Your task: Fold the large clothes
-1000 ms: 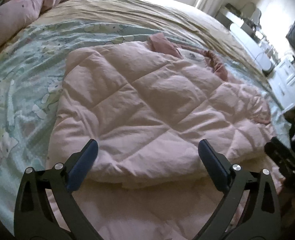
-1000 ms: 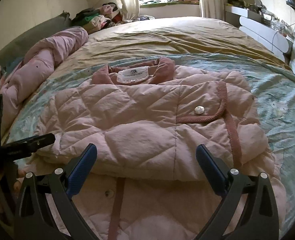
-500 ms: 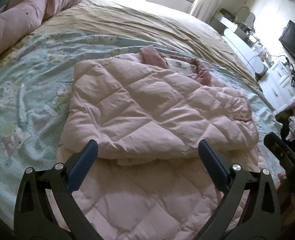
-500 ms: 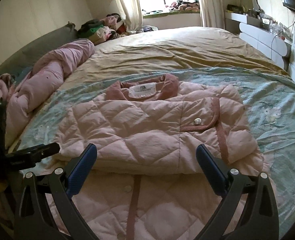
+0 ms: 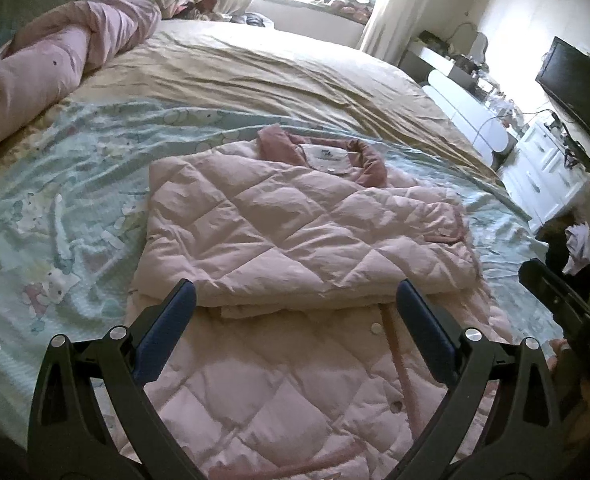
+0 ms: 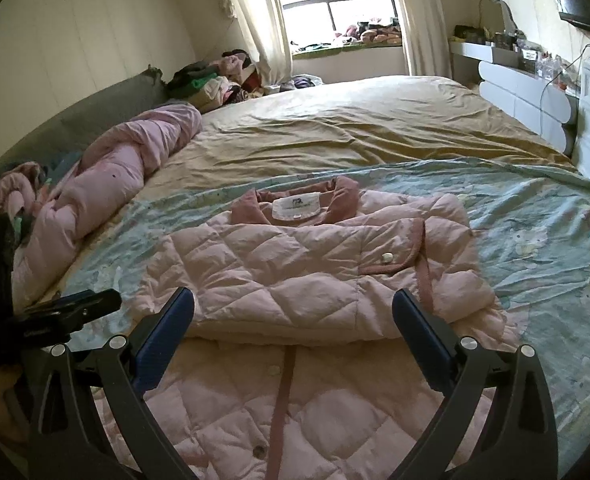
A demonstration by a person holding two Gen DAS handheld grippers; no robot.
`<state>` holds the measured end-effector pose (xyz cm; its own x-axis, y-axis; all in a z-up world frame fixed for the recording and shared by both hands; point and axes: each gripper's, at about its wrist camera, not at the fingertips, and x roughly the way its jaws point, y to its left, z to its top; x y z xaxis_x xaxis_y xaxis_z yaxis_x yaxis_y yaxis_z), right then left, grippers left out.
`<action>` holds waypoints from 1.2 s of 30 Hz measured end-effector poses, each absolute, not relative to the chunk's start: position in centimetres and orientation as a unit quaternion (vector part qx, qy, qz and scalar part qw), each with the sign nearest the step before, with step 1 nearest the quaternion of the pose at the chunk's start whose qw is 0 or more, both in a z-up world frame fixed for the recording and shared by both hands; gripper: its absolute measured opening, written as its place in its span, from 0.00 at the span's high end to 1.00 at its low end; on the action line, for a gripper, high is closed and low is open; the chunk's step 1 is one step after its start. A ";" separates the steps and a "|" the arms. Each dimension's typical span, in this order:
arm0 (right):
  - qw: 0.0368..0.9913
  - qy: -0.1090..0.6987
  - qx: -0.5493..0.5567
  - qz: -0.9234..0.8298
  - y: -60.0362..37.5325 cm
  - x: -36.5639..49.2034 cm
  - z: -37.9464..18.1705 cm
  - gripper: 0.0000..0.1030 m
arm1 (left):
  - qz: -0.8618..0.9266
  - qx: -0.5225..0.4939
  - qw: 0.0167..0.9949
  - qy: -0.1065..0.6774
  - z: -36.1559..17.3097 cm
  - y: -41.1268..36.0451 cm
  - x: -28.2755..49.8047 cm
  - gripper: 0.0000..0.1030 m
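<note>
My left gripper (image 5: pixel 295 304) and right gripper (image 6: pixel 293 308) hang with fingers spread wide, gripping nothing. Just past them the pink quilted jacket (image 6: pixel 295 276) lies on the bed (image 6: pixel 535 240), its sides folded over the front, collar (image 6: pixel 299 200) toward the window (image 6: pixel 335 0).

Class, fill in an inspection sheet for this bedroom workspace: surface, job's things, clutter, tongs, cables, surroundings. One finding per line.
Surface: bed with a tan cover, a pale green printed sheet nearer.
Job's things: pink quilted jacket, sides folded inward, collar at the far end, hem nearest.
Clutter: rolled pink duvet; clothes pile by the curtain.
Tongs: left tongs open, empty; right tongs open, empty; both above the jacket's hem end.
Cables: a wire at the white drawers.
Surroundings: window, curtains, wall screen.
</note>
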<state>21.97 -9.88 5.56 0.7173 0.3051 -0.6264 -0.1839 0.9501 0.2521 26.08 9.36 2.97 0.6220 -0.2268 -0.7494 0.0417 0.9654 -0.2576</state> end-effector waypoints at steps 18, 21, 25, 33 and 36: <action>0.931 0.325 0.080 0.147 -10.9 17.8 8.3 0.04 | -0.087 -0.090 0.910 0.395 5.7 8.2 21.7 0.09; 0.930 0.324 0.081 0.152 -11.0 17.0 8.4 0.04 | -0.086 -0.084 0.912 0.392 5.9 8.3 20.9 0.09; 0.928 0.326 0.081 0.159 -11.0 16.0 8.3 0.04 | -0.083 -0.087 0.914 0.388 5.9 8.6 19.7 0.09; 0.926 0.333 0.070 0.162 -11.2 14.1 7.7 0.04 | -0.073 -0.087 0.914 0.390 5.1 9.2 17.6 0.09; 0.926 0.336 0.064 0.162 -11.7 13.6 7.3 0.04 | -0.070 -0.085 0.912 0.394 4.6 9.4 16.9 0.09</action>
<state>13.65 -11.66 7.34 0.7215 0.3426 -0.6017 -0.2565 0.9394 0.2274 16.89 9.37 4.58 0.6792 -0.1948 -0.7076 0.0611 0.9758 -0.2099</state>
